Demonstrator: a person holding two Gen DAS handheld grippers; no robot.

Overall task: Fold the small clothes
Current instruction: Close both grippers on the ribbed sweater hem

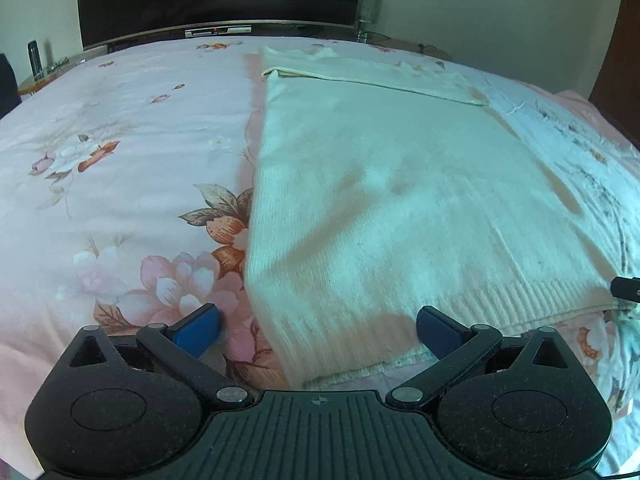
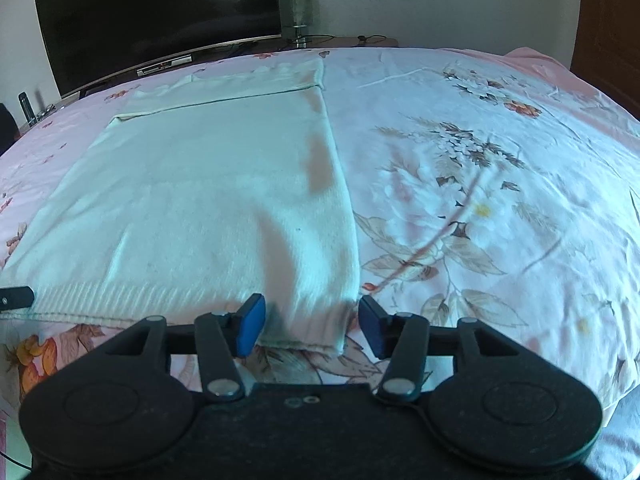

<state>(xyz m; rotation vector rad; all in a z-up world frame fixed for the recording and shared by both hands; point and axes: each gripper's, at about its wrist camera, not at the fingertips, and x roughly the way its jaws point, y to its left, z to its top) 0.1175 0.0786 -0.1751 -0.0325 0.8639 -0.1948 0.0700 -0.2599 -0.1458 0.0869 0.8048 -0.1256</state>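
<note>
Where the white knitted sweater point(image 1: 360, 200) lies flat on the floral bedspread point(image 1: 100, 160), its sleeves are folded across the chest and its ribbed hem faces the bed's near edge. Left gripper point(image 1: 318, 330): jaws wide, straddling the hem's left corner, pads clear of it. Right gripper point(image 2: 312, 326): jaws half open around the right hem corner, nothing pinched. Only the right view shows the bedspread's bare right side; both show a dark television point(image 2: 160, 12) beyond the far edge.
</note>
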